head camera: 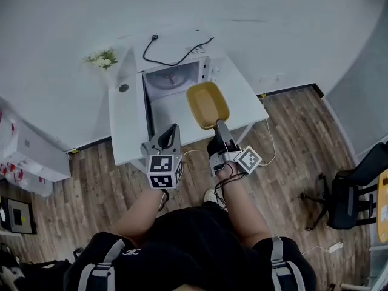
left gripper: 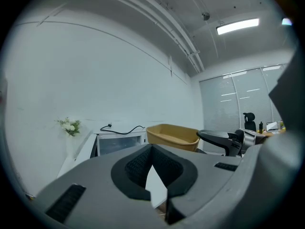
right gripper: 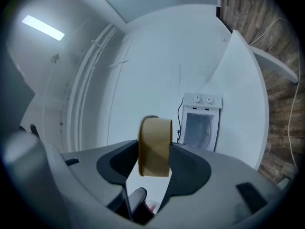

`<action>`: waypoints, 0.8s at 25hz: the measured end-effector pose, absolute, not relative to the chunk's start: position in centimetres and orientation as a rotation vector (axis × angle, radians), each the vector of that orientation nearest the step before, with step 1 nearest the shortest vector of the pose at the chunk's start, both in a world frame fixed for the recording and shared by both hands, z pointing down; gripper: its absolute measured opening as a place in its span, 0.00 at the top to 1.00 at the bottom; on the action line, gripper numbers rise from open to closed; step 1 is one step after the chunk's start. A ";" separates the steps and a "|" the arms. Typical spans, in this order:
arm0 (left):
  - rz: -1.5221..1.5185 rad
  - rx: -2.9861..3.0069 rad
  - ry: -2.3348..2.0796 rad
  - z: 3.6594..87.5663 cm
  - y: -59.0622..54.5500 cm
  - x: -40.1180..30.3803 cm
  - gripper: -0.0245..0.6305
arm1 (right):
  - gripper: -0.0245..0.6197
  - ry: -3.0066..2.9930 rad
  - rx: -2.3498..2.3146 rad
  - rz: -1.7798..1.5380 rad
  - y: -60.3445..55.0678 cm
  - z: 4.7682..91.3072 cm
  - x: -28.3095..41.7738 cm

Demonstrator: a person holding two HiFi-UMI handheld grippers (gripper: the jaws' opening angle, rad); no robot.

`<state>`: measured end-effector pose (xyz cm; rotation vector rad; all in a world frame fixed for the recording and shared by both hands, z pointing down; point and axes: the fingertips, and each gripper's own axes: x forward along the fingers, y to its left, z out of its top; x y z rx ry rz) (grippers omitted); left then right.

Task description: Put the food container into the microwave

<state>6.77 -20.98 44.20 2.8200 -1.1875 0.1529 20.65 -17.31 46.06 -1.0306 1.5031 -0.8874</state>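
Right tool (head camera: 219, 125) has the container (head camera: 206, 102) by its near end, with the microwave (head camera: 173, 77) ahead and a little to the left.

The right tool's jaws are clamped on the near rim, so the container's long axis runs straight out from the tool, away from the person and roughly toward the open oven mouth. It seems to be held up above the worktop (head camera: 245, 105), just in front of the opening and offset to its right. The door (head camera: 147, 111) stands swung out on the left. The left tool (head camera: 171, 131) hangs nearer the person beside that door, its jaw tips drawn together on nothing. I judge the next move is a push forward with a small shift left, all on the right arm.
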 end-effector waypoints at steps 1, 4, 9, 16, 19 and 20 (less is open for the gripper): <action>0.155 2.809 -1.202 44.2 -21.8 7.6 0.94 | 0.64 1.509 -1.026 -0.902 -18.3 46.2 21.4; 0.165 2.773 -1.251 44.4 -24.5 9.7 0.94 | 0.64 1.523 -1.000 -0.947 -21.2 46.6 23.6; 0.192 2.701 -1.344 45.1 -28.4 12.6 0.94 | 0.64 1.535 -0.955 -1.037 -25.9 48.0 26.9; 0.228 2.585 -1.500 46.4 -32.5 14.6 0.94 | 0.64 1.563 -0.892 -1.200 -32.1 51.8 29.1; 0.232 2.542 -1.558 46.7 -33.8 14.7 0.94 | 0.64 1.580 -0.875 -1.253 -34.5 53.2 29.4; 0.236 2.531 -1.574 46.9 -34.3 14.7 0.94 | 0.64 1.578 -0.870 -1.265 -35.4 53.6 29.4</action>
